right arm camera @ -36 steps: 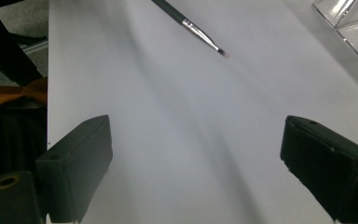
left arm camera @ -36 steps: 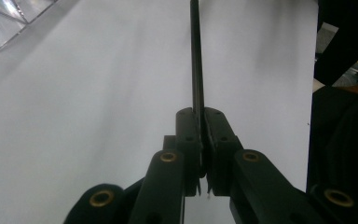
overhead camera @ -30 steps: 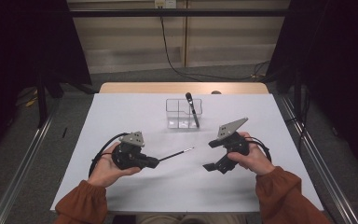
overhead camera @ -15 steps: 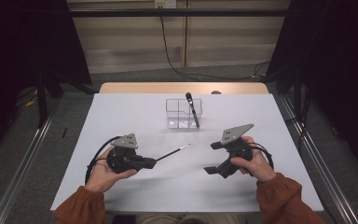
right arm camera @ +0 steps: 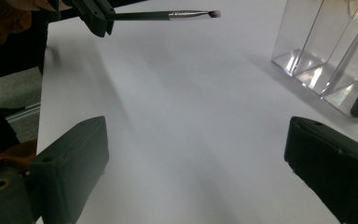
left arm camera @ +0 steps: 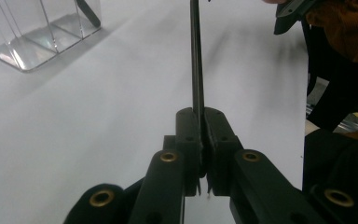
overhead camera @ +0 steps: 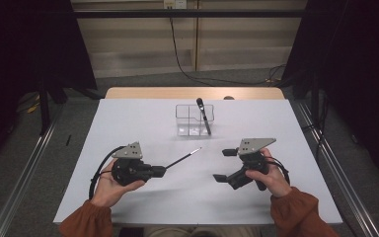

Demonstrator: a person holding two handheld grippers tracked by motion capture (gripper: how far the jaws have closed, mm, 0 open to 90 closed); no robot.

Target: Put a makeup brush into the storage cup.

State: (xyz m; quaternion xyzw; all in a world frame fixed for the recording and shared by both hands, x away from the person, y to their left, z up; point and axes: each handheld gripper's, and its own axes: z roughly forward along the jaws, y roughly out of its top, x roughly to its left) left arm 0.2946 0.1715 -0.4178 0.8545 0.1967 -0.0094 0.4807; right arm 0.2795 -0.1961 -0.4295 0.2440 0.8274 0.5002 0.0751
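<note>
My left gripper (overhead camera: 164, 170) is clamped on a thin brush (overhead camera: 182, 158), jaws pinched tight on the handle's near end, so the brush sticks straight out ahead of the pads and slants up toward the middle of the table, its small bristle tip in the air above the sheet. From the left gripper view the handle (left arm camera: 196, 70) runs dead centre between the two black pads and away from me. My right gripper (overhead camera: 224, 165) hangs released, jaws spread wide with nothing between them, off to the right of the brush tip and well apart from it. Beyond the tip stands the clear organizer (overhead camera: 192, 120), with a thicker dark brush (overhead camera: 203, 114) leaning in its right-hand compartment. There is bare white sheet between brush tip and organizer, and more of it on both sides of my hands. The table (overhead camera: 128, 118) is covered in plain white, a wooden edge showing at the far side; grey floor, metal rails and dark curtains surround it, with a cable running down the back wall.
</note>
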